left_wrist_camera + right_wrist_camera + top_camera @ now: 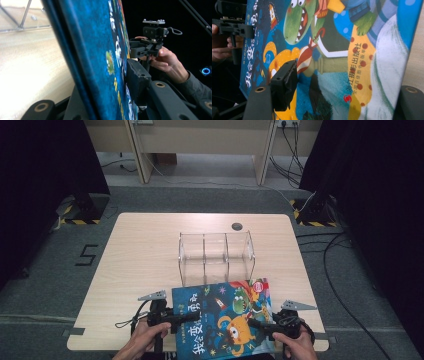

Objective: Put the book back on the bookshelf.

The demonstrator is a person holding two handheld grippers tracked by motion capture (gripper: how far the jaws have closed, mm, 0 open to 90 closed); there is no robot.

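High view looks down over my tabletop (150, 250); both my gripper views sit close against the shared book (225, 317).

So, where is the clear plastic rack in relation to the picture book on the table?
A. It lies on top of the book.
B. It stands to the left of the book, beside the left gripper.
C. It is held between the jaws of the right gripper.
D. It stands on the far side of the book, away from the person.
D: in the high view the clear rack stands upright on the table just beyond the far edge of the picture book.
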